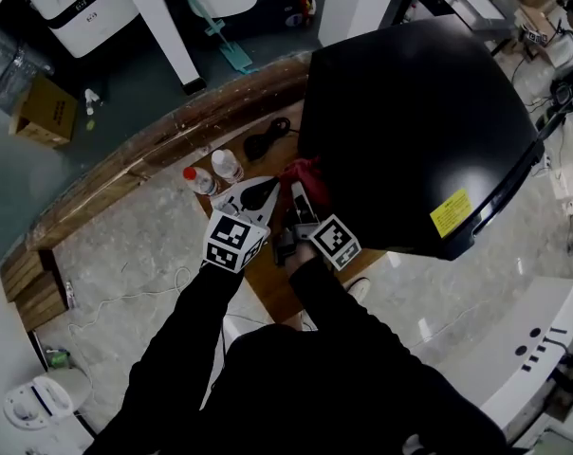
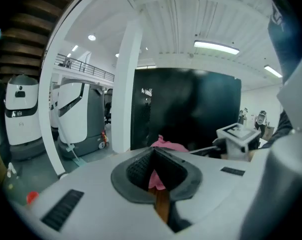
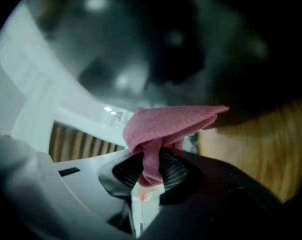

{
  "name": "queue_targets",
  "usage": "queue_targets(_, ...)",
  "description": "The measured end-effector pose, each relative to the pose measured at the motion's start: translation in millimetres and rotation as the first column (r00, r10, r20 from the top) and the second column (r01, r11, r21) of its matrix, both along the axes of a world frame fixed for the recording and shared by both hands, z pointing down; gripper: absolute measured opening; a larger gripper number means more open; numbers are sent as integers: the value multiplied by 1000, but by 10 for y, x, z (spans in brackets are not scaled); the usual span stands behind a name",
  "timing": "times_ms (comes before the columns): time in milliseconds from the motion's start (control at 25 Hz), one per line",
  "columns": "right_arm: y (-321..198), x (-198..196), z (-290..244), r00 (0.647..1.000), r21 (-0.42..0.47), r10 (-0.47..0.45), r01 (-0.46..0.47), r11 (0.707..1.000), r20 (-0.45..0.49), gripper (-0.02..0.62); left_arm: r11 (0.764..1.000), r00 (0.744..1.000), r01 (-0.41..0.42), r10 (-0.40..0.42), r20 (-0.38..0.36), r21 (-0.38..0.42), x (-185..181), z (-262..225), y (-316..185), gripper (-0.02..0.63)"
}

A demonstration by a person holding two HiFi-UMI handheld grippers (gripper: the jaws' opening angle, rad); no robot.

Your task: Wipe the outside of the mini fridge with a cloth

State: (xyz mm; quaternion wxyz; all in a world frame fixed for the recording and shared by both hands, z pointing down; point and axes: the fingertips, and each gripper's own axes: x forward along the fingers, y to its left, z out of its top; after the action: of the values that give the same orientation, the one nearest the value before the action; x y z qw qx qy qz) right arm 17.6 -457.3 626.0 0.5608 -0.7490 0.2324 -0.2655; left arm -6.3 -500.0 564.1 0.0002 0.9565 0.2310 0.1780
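Black sleeves [image 1: 220, 330] fill the bottom of the head view, each hand carrying a gripper with a marker cube over the wooden table [image 1: 268, 282]. At 12 o'clock from the right gripper [image 1: 301, 191] a red-pink cloth [image 1: 306, 171] is bunched in its claw. The right gripper view shows those jaws clamped on a twisted fold of the cloth [image 3: 166, 126], the rest fanning out above them toward a dark glossy surface. That surface belongs to the black mini fridge [image 1: 410, 112], which stands on the table at 2 o'clock from both grippers; the cloth sits against its lower left side, though contact is hard to confirm. Just beside it, at 9 o'clock, the left gripper [image 1: 261, 193] has its jaws drawn together on nothing, tips pointing at the cloth [image 2: 167, 145] and the fridge [image 2: 191, 109]. Two small bottles [image 1: 211, 172] stand at 11 o'clock from the left gripper.
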Motion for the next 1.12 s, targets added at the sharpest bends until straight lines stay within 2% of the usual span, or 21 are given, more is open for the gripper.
queue_targets(80,82,-234,-513,996,1,-27,27,1000,-80,82,1000,999,-19,19,-48,-2,-70,-305,22,3)
queue_targets(200,348,-474,-1116,990,11,-19,21,1000,-143,81,998,991,-47,41,-130,-43,-194,-825,137,3)
queue_targets(360,771,-555,-1690,977,47,47,-38,998,-210,81,989,968,-118,94,-232,-89,-349,-1415,484,3)
queue_targets(480,1083,-533,-1882,970,97,116,-97,991,-215,81,976,951,-175,134,-280,-128,-406,-1673,768,3)
queue_targets(680,1525,-498,-1875,963,122,204,-185,975,-176,81,958,939,-244,193,-284,-154,-428,-1745,1188,3)
queue_targets(920,1645,-468,-1755,964,178,225,-199,964,-143,87,950,934,-279,234,-271,-141,-426,-1604,1445,3)
queue_targets(1120,1658,-441,-1543,967,192,229,-204,960,-116,89,952,941,-276,240,-237,-133,-422,-1338,1474,3)
